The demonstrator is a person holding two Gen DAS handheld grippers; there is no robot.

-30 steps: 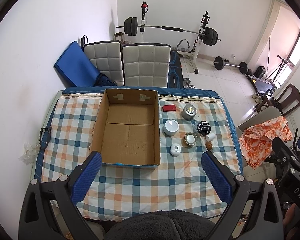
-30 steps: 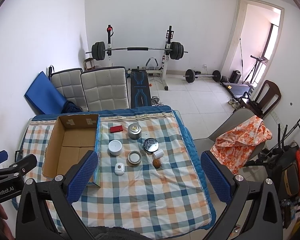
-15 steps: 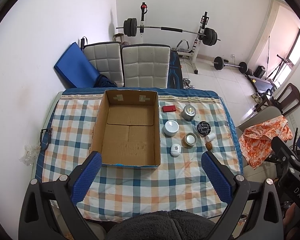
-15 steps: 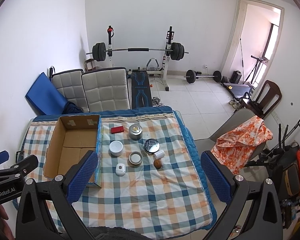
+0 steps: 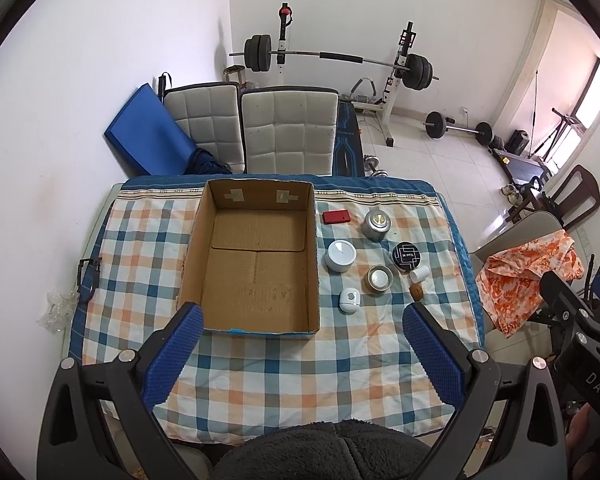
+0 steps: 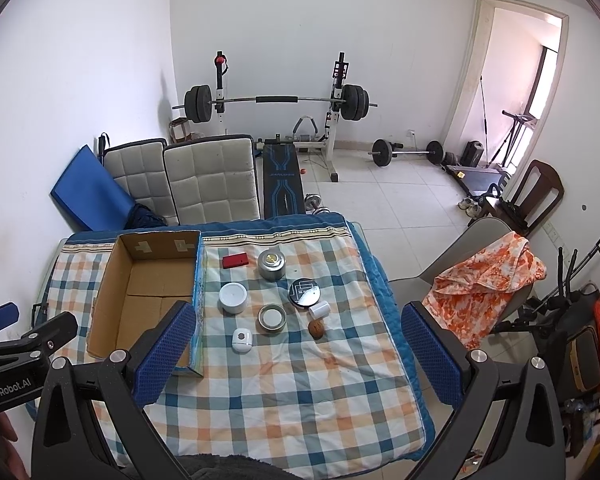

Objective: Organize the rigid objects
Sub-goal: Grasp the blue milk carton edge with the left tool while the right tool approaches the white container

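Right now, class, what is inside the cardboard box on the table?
Nothing: the cardboard box shows only its bare floor flaps and two tape patches on the far wall. The strip of floor behind its near wall is hidden.

black tin [image 5: 406, 255] lettering too small, box [image 6: 148, 280] near wall hidden

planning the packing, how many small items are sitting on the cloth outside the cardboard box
7, all right of the box: flat red case, silver tin, white round jar, black round tin, open metal tin, small white bottle, white pod. A brown nut makes 8.
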